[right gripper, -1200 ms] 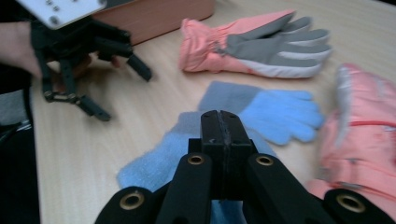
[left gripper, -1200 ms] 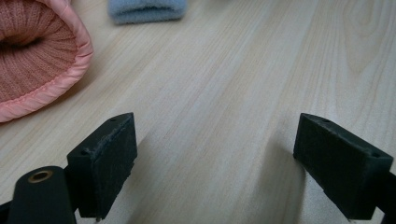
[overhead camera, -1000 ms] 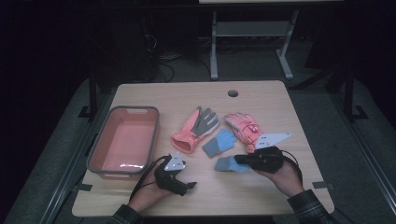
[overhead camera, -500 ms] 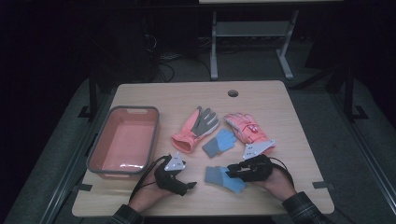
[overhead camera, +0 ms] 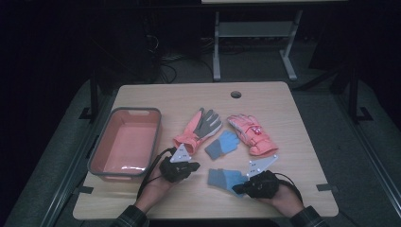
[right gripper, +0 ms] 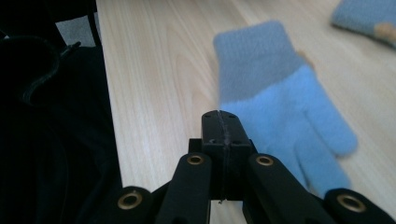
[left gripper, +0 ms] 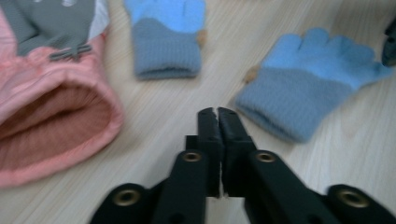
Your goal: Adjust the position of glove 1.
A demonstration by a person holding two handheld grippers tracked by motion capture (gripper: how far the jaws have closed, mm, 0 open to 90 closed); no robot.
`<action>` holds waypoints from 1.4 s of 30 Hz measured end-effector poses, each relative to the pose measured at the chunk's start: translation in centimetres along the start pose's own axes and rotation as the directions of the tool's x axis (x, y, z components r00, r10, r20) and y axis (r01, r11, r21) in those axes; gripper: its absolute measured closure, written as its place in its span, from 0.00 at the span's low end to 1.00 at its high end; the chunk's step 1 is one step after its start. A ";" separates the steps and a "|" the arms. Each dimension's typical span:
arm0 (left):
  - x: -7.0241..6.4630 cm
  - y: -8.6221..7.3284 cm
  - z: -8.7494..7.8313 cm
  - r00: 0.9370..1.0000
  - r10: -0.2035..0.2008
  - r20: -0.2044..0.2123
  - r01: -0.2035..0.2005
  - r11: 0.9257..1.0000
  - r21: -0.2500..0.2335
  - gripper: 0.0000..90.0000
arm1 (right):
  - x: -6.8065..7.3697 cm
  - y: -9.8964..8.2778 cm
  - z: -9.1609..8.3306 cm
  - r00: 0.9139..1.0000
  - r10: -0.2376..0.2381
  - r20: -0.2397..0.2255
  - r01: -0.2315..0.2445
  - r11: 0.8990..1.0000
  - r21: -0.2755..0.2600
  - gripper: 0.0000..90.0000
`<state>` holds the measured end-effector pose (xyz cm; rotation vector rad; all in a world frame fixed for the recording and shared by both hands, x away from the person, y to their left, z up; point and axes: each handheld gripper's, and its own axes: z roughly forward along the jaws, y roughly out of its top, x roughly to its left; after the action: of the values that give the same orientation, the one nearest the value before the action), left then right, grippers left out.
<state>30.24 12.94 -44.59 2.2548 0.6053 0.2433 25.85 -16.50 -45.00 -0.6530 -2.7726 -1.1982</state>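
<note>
Two small blue knit gloves lie on the table: one (overhead camera: 222, 144) in the middle, one (overhead camera: 223, 178) nearer the front. A pink glove with a grey palm (overhead camera: 198, 125) and a second pink glove (overhead camera: 250, 133) lie behind them. My left gripper (overhead camera: 194, 165) (left gripper: 217, 113) has just been closing and is shut with nothing between its jaws, just short of the pink cuff (left gripper: 56, 126) and the near blue glove (left gripper: 313, 79). My right gripper (overhead camera: 237, 188) (right gripper: 222, 115) has also just been closing. It is shut and empty, right beside the near blue glove's (right gripper: 280, 102) fingers.
A pink bin with a grey rim (overhead camera: 156, 137) stands empty at the left of the wooden table (overhead camera: 293, 123). A round cable hole (overhead camera: 235, 94) sits near the far edge. Both hands rest close to the front edge.
My right gripper came left and toward the front edge, and the near blue glove shifted that way too. My left gripper edged up toward the gloves.
</note>
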 end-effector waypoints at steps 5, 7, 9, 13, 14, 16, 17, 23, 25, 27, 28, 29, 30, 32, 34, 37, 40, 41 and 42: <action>0.1 1.6 2.2 0.999 0.017 0.037 -0.017 1.000 0.005 0.99 | 0.2 -0.5 -0.2 1.000 0.012 0.010 -0.013 1.000 0.005 1.00; 0.2 2.1 3.1 0.998 0.014 0.054 -0.014 1.000 0.007 0.99 | 0.1 -0.6 -0.2 1.000 0.011 0.011 -0.011 1.000 0.012 1.00; 0.3 2.5 3.8 0.997 0.016 0.069 -0.017 1.000 0.010 0.99 | 0.0 -0.7 0.0 1.000 0.009 0.009 -0.009 1.000 0.023 1.00; 0.2 2.6 4.6 0.994 0.020 0.104 -0.024 0.999 0.036 0.99 | -0.2 -0.8 0.4 1.000 0.009 0.015 -0.009 0.998 0.056 1.00; 0.1 2.5 4.6 0.994 0.023 0.110 -0.028 0.999 0.041 0.99 | -0.3 -0.9 0.5 1.000 0.013 0.015 -0.013 0.998 0.056 1.00; -0.1 2.3 4.5 0.992 0.038 0.123 -0.046 0.997 0.059 0.99 | -0.5 -0.9 0.6 1.000 0.020 0.019 -0.021 0.998 0.064 1.00; -0.2 2.2 4.5 0.991 0.034 0.126 -0.042 0.997 0.059 0.99 | -0.6 -0.9 0.6 1.000 0.015 0.026 -0.017 0.998 0.064 1.00; -0.9 1.6 4.0 0.984 0.029 0.173 -0.043 0.996 0.079 0.99 | -1.5 -1.2 0.0 0.997 0.036 0.074 -0.041 0.997 0.061 1.00; -1.4 1.3 3.8 0.982 0.021 0.188 -0.038 0.996 0.086 0.99 | -1.9 -1.3 -0.1 0.995 0.038 0.087 -0.043 0.997 0.056 1.00; -1.9 1.0 3.7 0.980 0.027 0.196 -0.046 0.995 0.094 0.99 | -2.3 -1.3 -0.2 0.994 0.044 0.099 -0.050 0.997 0.056 1.00; -2.1 0.8 3.7 0.979 0.023 0.203 -0.043 0.994 0.098 0.99 | -2.4 -1.2 -0.3 0.993 0.050 0.107 -0.057 0.997 0.057 1.00; -2.3 0.8 3.7 0.978 0.018 0.208 -0.037 0.995 0.091 0.99 | -2.5 -1.2 -0.3 0.992 0.056 0.116 -0.063 0.996 0.056 1.00; -2.5 0.8 3.7 0.977 0.019 0.211 -0.040 0.995 0.095 0.99 | -2.8 -1.2 -0.3 0.991 0.050 0.123 -0.057 0.997 0.054 1.00; -2.8 0.8 3.6 0.976 0.023 0.216 -0.045 0.994 0.095 0.99 | -3.1 -1.2 -0.4 0.989 0.049 0.140 -0.056 0.997 0.052 1.00; -3.1 0.9 3.7 0.976 0.025 0.217 -0.047 0.994 0.094 0.98 | -3.4 -1.2 -0.6 0.987 0.057 0.149 -0.065 0.997 0.049 1.00; -2.9 1.0 3.7 0.978 0.026 0.208 -0.047 0.994 0.096 0.94 | -3.6 -1.3 -0.7 0.987 0.056 0.153 -0.063 0.997 0.041 0.99; -2.4 1.2 3.6 0.982 0.002 0.189 -0.018 0.997 0.079 0.84 | -3.7 -1.5 -1.2 0.983 0.081 0.162 -0.085 0.996 0.019 0.80; -2.1 1.4 3.5 0.984 -0.004 0.179 -0.009 0.997 0.075 0.81 | -3.8 -1.6 -1.3 0.982 0.089 0.165 -0.093 0.996 0.014 0.75; -1.9 1.5 3.5 0.985 -0.006 0.172 -0.007 0.997 0.076 0.76 | -3.9 -1.9 -1.6 0.980 0.100 0.173 -0.103 0.995 0.005 0.68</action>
<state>30.32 8.85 -45.84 2.3198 0.5299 0.0250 28.46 -20.17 -46.01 -0.9270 -2.8410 -1.1532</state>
